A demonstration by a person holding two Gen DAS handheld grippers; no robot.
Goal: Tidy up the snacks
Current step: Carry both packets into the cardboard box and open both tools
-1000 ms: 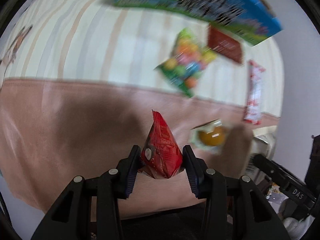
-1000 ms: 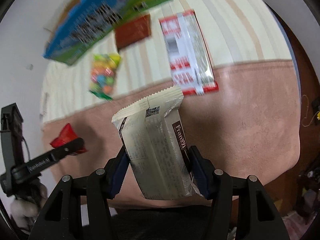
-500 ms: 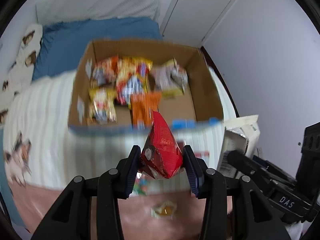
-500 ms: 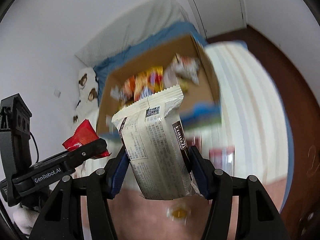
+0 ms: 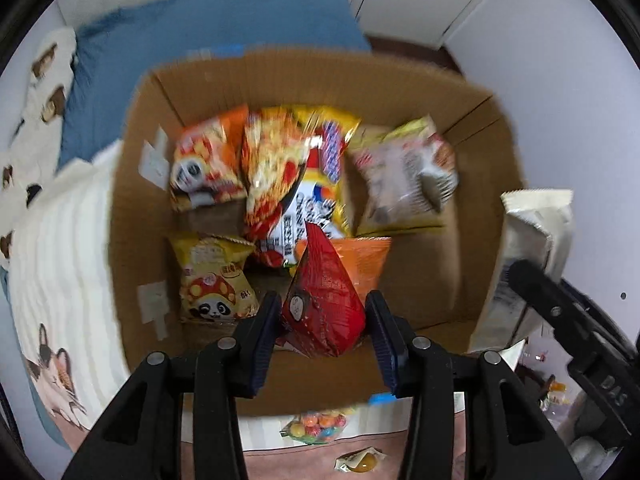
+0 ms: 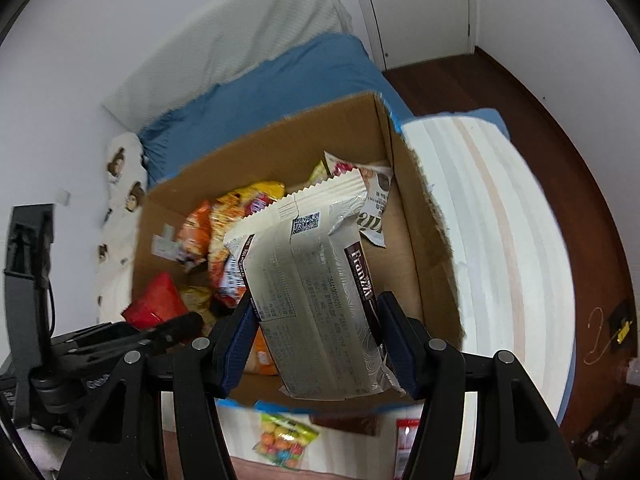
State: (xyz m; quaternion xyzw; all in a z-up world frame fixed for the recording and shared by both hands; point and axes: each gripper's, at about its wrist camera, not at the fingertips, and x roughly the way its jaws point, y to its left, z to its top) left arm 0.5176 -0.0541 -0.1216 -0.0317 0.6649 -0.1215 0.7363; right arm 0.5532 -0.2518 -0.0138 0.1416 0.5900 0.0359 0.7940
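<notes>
My left gripper (image 5: 322,322) is shut on a small red snack packet (image 5: 324,304) and holds it over the near part of an open cardboard box (image 5: 136,184). My right gripper (image 6: 314,330) is shut on a cream wafer packet (image 6: 320,292) above the same box (image 6: 424,248). The box holds several snack bags (image 5: 280,176). The wafer packet (image 5: 524,256) and right gripper show at the right of the left wrist view. The red packet (image 6: 154,304) and left gripper show at the left of the right wrist view.
The box stands on a bed with a striped cream blanket (image 6: 492,216) and a blue sheet (image 5: 200,40). Near me on the blanket lie a colourful candy bag (image 6: 284,444), a brown packet (image 6: 352,424), a red-and-white packet (image 6: 406,448) and a small yellow snack (image 5: 360,462).
Both grippers have moved forward from above the blanket to over the box, each still holding its packet. The box now fills both views.
</notes>
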